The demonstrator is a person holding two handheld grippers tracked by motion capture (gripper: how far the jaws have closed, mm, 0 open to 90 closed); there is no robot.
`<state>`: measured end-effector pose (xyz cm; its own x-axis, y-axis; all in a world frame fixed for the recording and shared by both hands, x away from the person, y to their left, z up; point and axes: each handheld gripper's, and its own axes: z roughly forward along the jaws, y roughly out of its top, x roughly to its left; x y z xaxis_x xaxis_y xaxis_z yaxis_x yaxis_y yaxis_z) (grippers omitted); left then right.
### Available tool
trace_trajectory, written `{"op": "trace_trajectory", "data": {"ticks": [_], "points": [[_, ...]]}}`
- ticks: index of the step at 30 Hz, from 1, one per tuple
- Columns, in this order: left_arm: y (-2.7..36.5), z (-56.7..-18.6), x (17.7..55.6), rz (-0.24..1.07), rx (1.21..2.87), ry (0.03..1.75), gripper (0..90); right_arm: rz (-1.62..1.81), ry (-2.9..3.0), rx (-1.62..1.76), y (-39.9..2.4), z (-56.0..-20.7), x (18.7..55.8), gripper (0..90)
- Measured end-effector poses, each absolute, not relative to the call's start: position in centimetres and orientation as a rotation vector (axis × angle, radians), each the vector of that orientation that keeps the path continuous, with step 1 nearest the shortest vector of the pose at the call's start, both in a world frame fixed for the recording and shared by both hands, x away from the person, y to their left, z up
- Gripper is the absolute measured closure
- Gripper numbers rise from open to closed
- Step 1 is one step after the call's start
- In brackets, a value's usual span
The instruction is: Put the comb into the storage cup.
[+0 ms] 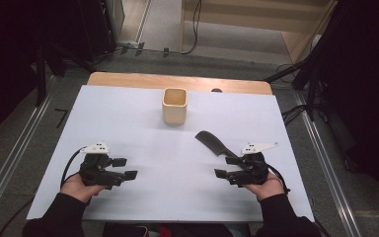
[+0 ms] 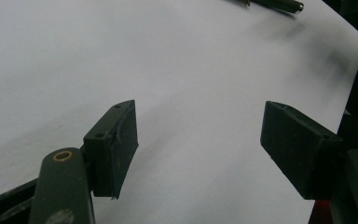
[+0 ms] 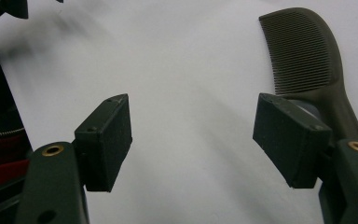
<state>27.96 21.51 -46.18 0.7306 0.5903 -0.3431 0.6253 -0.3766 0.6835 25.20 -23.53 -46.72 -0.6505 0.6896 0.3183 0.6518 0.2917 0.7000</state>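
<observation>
Your right tongs (image 1: pixel 223 174) stand wide with nothing between the 2 pads; they rest low over the white sheet (image 1: pixel 143 123) that covers the desk (image 1: pixel 128 79), near its front right part. The dark comb (image 1: pixel 212 142) lies flat on the sheet just beyond and beside them, teeth end pointing away toward the middle of the desk, handle end running back under your right hand (image 1: pixel 264 186); in the right gripper view the comb (image 3: pixel 307 56) sits past the right-hand pad, outside the gap, and whether the pad touches the handle cannot be told. Your left tongs (image 1: pixel 123 169) are also wide and hold nothing; in the left gripper view you see bare sheet between the pads (image 2: pixel 116 144). They sit at the front left, well apart from the comb. A cream square cup (image 1: pixel 174 105) stands upright toward the far middle of the sheet, apart from both tongs.
</observation>
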Motion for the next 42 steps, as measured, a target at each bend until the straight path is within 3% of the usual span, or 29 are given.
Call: {"op": "trace_trajectory", "data": {"ticks": [42], "points": [[21.9, -46.3, 27.7, -0.048, 2.080, 0.932, 27.9, 1.297, 2.379, 1.333, -27.4, -46.1, 27.2, 23.7]]}}
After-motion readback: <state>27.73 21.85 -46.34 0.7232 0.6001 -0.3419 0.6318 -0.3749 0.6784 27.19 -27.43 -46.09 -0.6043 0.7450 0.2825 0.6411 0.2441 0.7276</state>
